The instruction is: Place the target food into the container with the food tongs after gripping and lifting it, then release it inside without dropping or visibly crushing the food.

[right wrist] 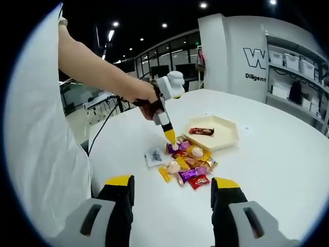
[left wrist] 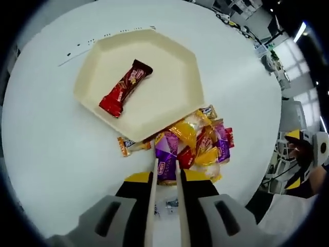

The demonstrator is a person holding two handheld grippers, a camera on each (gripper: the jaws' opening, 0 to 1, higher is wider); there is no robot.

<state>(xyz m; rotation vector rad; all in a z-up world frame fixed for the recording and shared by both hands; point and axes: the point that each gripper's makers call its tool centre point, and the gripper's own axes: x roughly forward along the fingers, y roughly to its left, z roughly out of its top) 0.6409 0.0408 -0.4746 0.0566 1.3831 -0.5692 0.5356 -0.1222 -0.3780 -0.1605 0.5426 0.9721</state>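
A cream hexagonal container (left wrist: 169,56) lies on the white table and holds one red-brown snack bar (left wrist: 125,87). Just in front of it is a pile of wrapped snacks (left wrist: 198,141). My left gripper (left wrist: 166,177) is shut on white food tongs (left wrist: 154,172), whose tips straddle a purple packet (left wrist: 166,157) at the near edge of the pile. The right gripper view shows that left gripper (right wrist: 169,135) in a person's hand, pointing down at the pile (right wrist: 187,167) beside the container (right wrist: 226,136). My right gripper (right wrist: 172,185) is open and holds nothing, well short of the pile.
A small clear packet (right wrist: 154,156) lies on the table left of the pile. The round white table (right wrist: 277,159) has bare surface around the container. A person's white sleeve (right wrist: 36,128) is at the left. Shelves with bins (right wrist: 295,64) stand behind.
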